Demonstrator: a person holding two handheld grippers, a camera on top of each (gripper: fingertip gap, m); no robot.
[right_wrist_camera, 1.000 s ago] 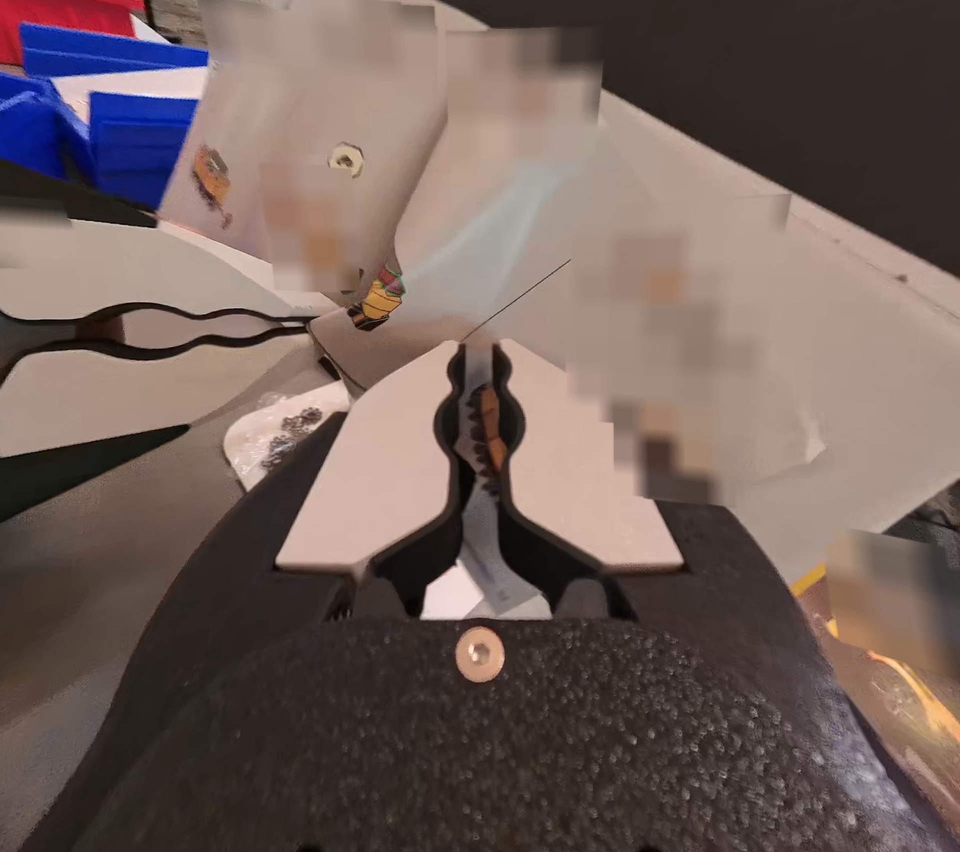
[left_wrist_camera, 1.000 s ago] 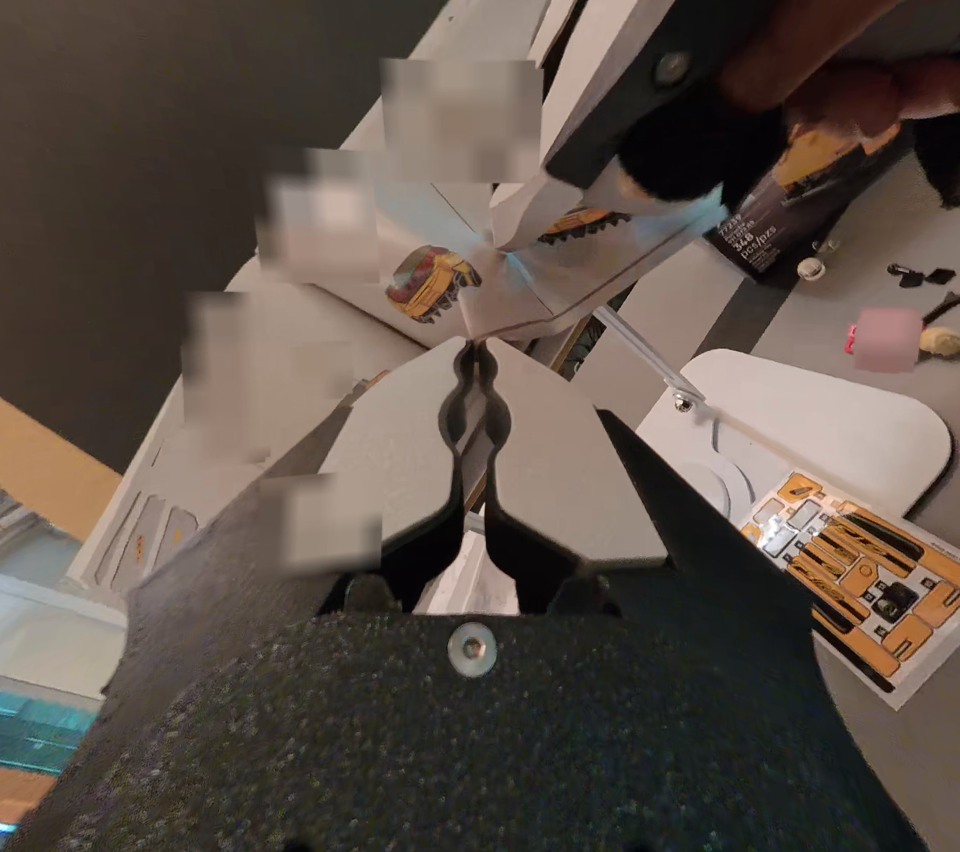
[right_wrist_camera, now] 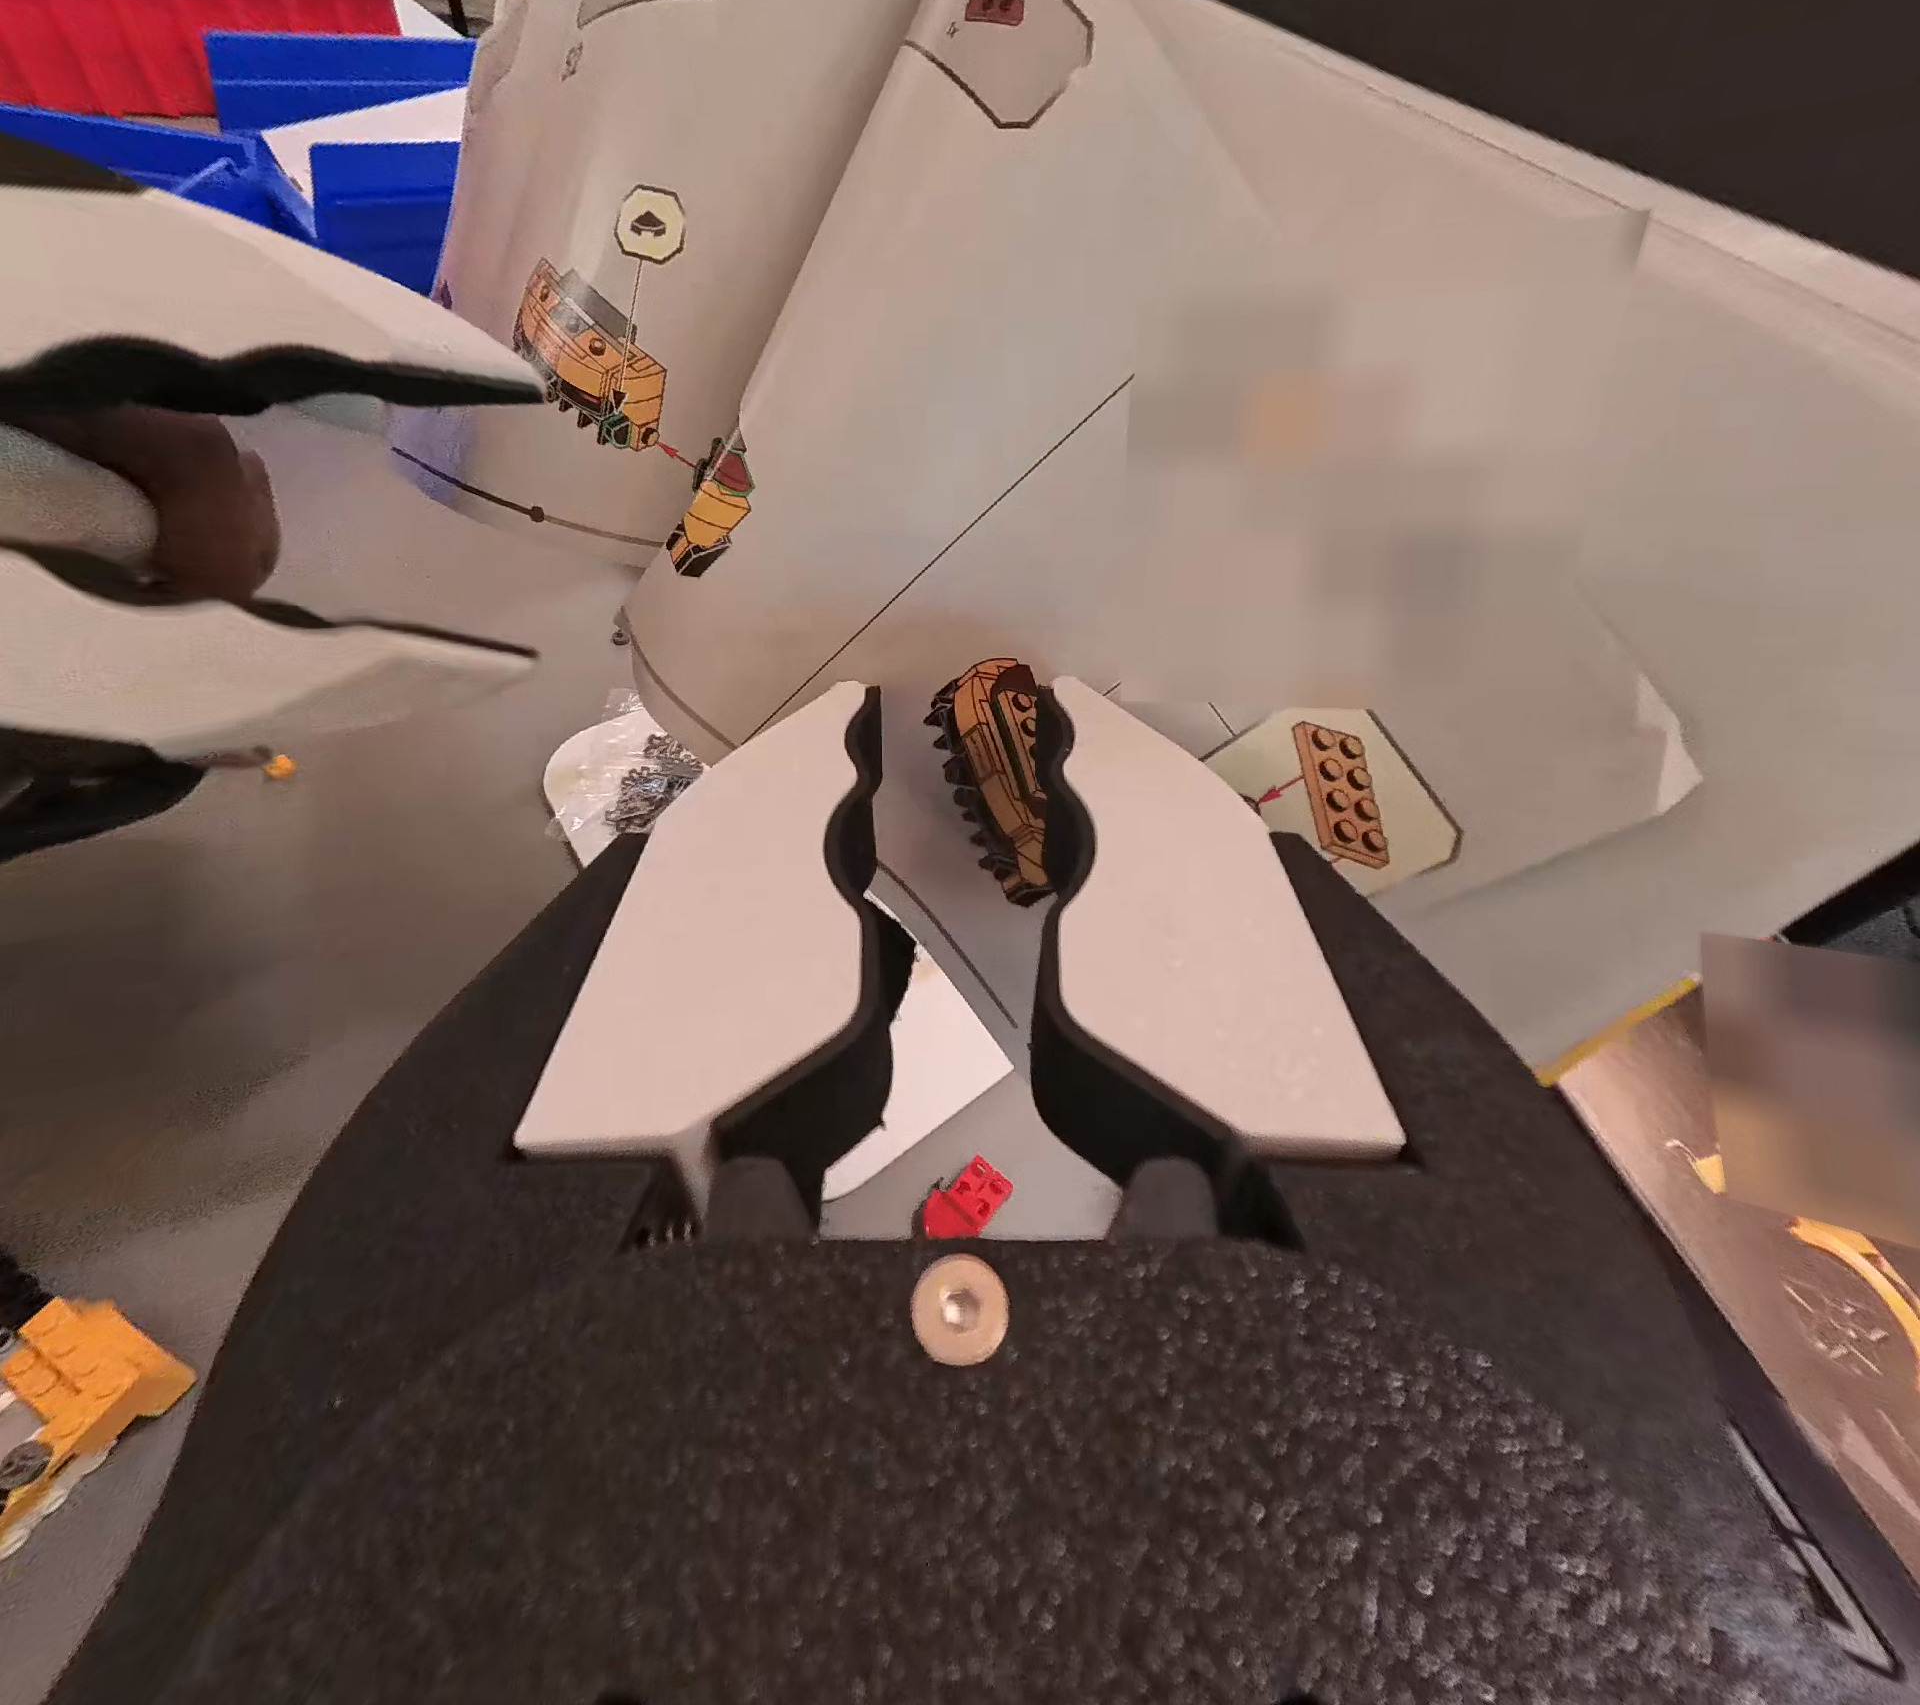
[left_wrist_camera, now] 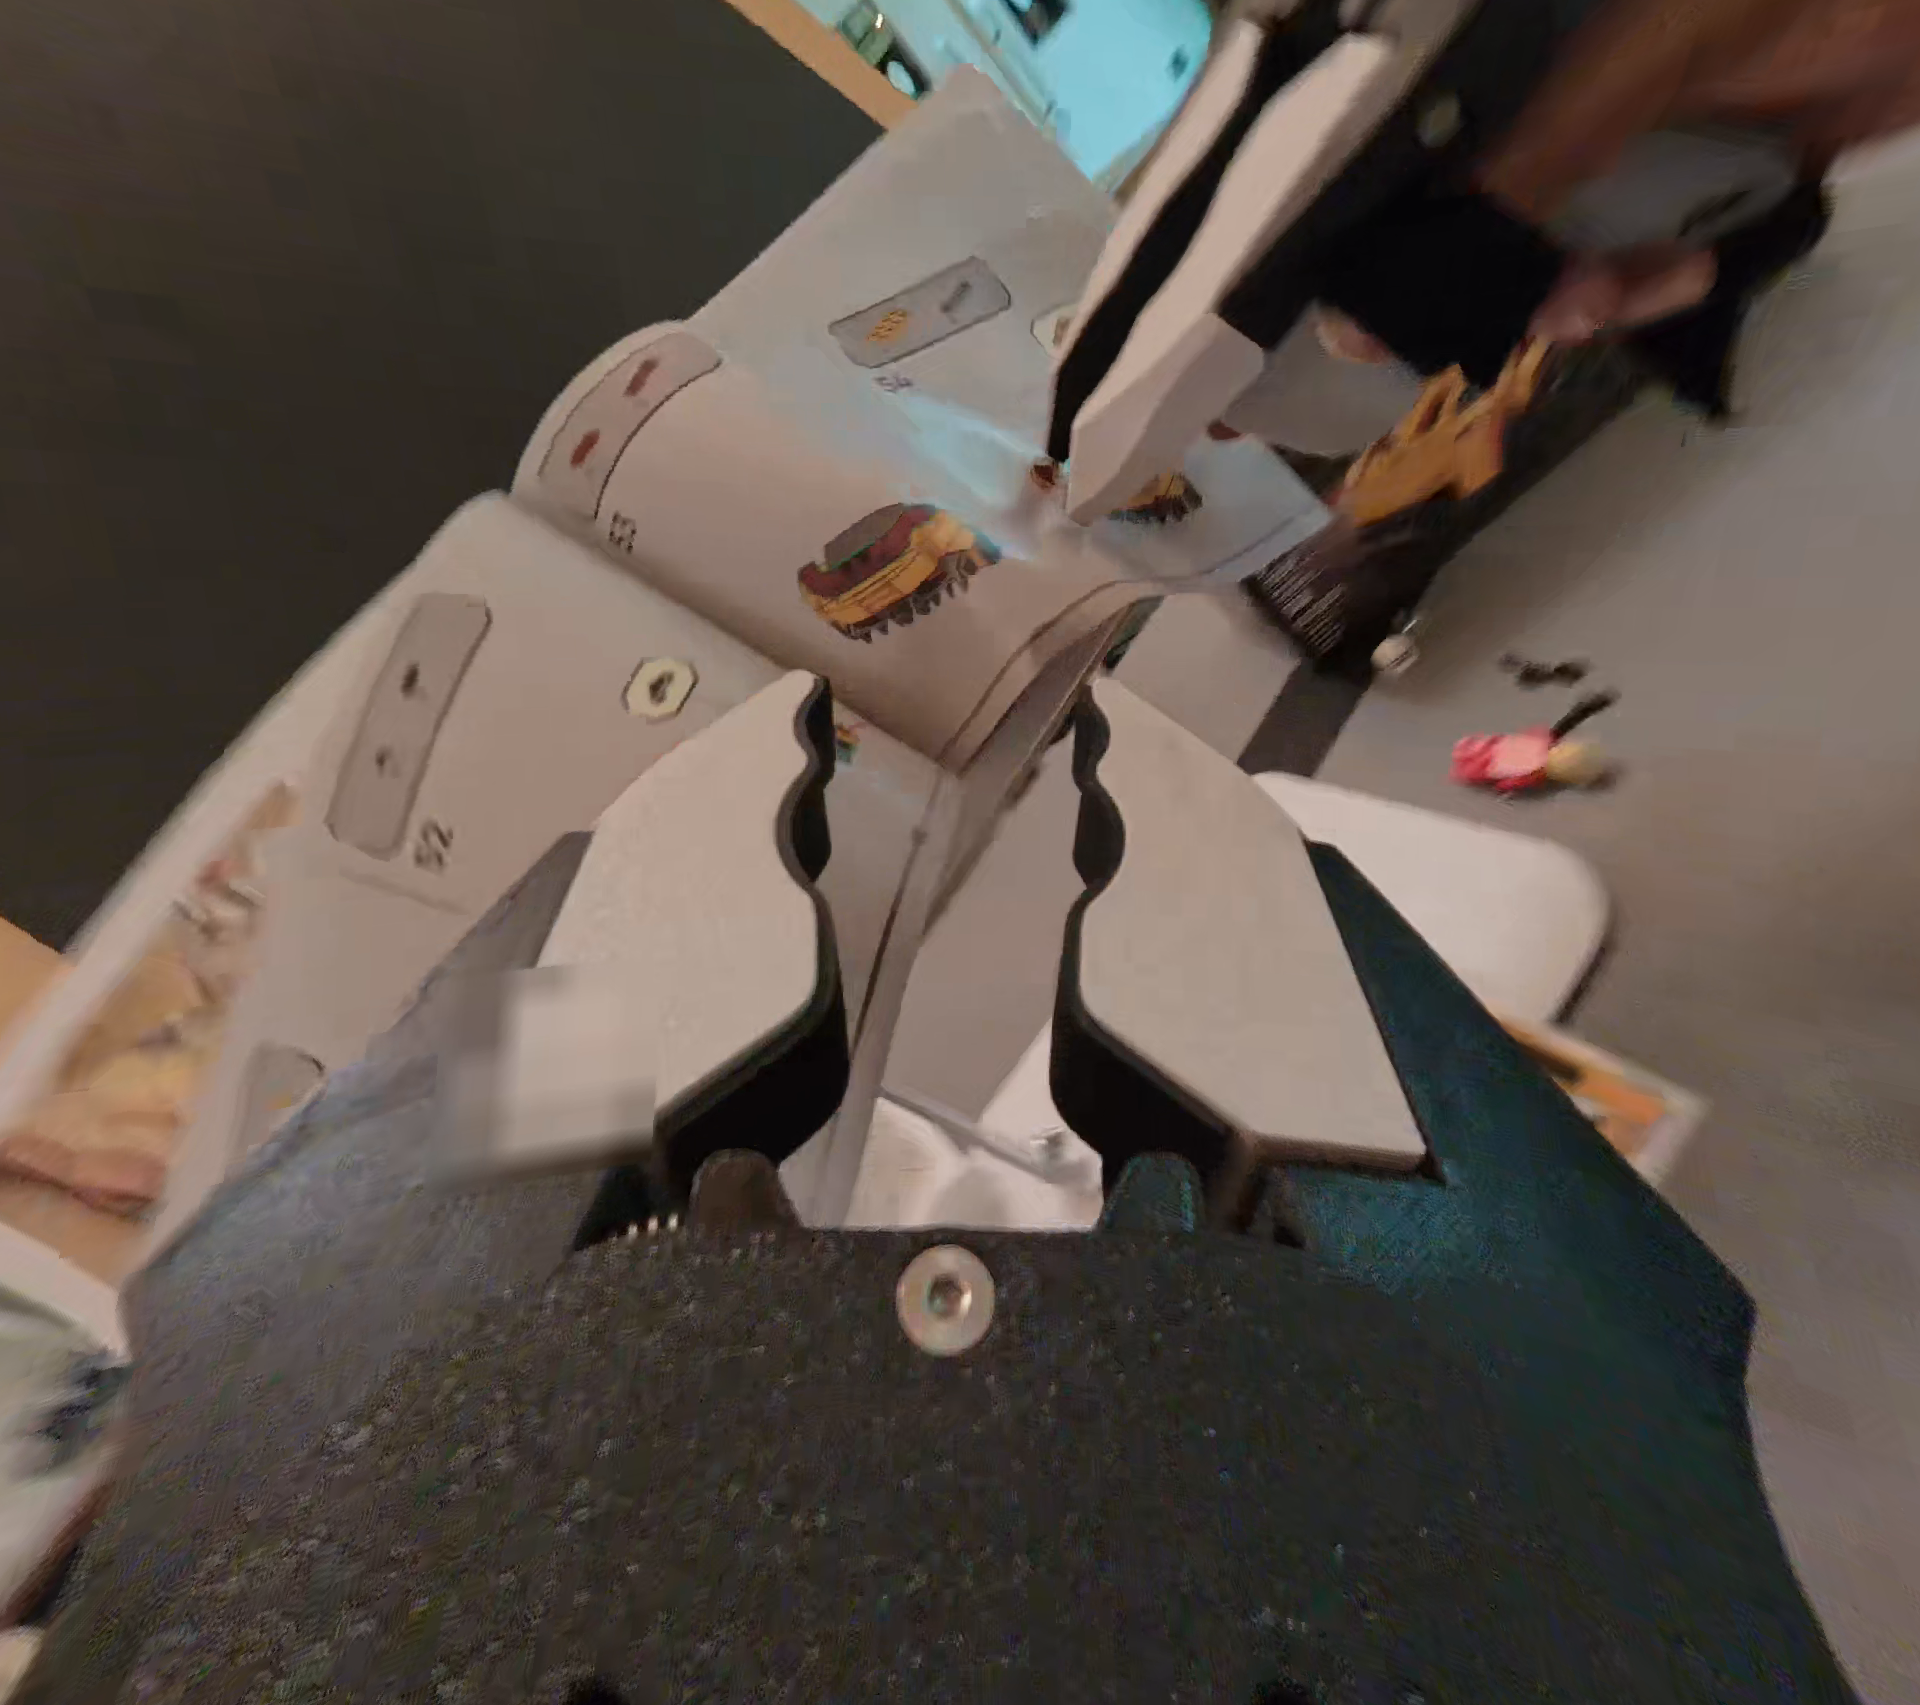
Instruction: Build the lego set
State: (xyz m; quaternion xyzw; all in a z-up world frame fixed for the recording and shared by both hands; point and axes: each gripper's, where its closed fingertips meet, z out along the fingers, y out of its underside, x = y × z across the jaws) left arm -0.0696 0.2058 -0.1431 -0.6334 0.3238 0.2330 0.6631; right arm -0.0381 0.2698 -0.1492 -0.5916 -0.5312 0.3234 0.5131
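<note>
**Two open grippers around a half-turned instruction page**

Two grey-padded, black-bodied grippers stood unclenched over the table, neither grasping anything. The left gripper [left_wrist_camera: 951,725] had its jaws spread wide, with the edge of a loose page rising through the gap between them, seemingly untouched. The right gripper [right_wrist_camera: 956,705] was likewise parted, its fingertips just in front of the page and apparently clear of it.

The white paper instruction booklet with printed yellow vehicle diagrams [right_wrist_camera: 862,284] stood propped against a dark backing at the rear of the table, open, its pages bowed and curling forward. Its spine ran roughly upright, tilted to the side, so the pages' long axis leaned rather than lay flat.

Such paper looked light, thin and floppy; it would likely crease or tear if pinched hard, and a smooth sheet could slip from the pads. The free outer edge, away from the fold, seemed the safest place to take hold.

Below the right gripper lay a small red studded brick [right_wrist_camera: 968,1190]. A partly built yellow brick assembly [right_wrist_camera: 78,1380] sat at the near left, well apart from the booklet.
</note>
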